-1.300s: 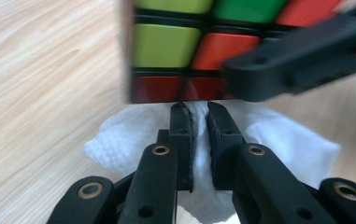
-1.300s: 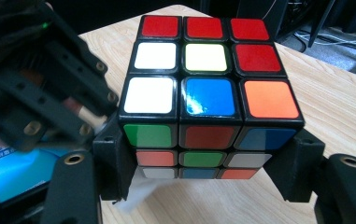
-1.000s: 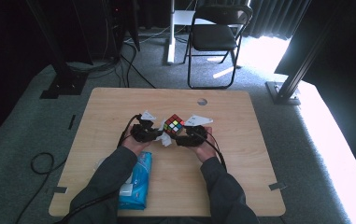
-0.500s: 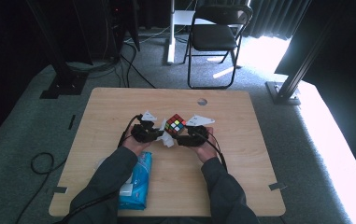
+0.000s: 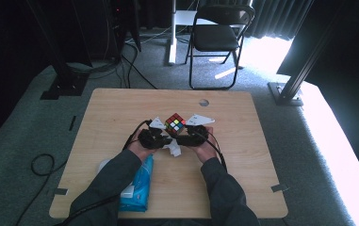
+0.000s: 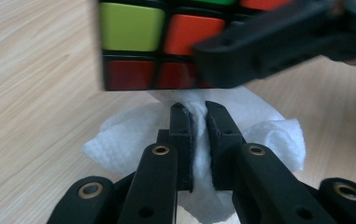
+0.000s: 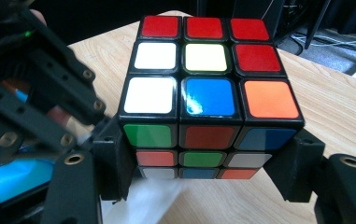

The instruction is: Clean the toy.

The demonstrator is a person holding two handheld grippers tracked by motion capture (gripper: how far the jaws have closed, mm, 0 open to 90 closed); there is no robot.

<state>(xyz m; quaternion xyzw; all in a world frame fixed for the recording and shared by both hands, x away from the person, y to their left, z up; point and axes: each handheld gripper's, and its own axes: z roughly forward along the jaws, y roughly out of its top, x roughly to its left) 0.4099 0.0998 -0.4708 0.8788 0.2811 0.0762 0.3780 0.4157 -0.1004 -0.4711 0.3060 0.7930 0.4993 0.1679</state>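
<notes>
The right gripper [image 7: 203,186] clamps the puzzle cube [image 7: 208,98] by its lower layers, holding it near the middle of the desk [image 5: 262,155]. The left gripper [image 6: 197,116], just beside the cube, pinches a crumpled white tissue [image 6: 269,135] that lies under the cube's edge.

In the left gripper view, the puzzle cube [image 6: 147,44] is cut off by the top edge, and a blurred black jaw of the right gripper [image 6: 278,42] covers its right part. The white tissue [image 6: 129,135] runs partly behind the left gripper [image 6: 195,122]. In the right gripper view, the blue packet [image 7: 7,179] is blurred, its print unreadable. In the high view, the person's sleeve hides part of the packet.
</notes>
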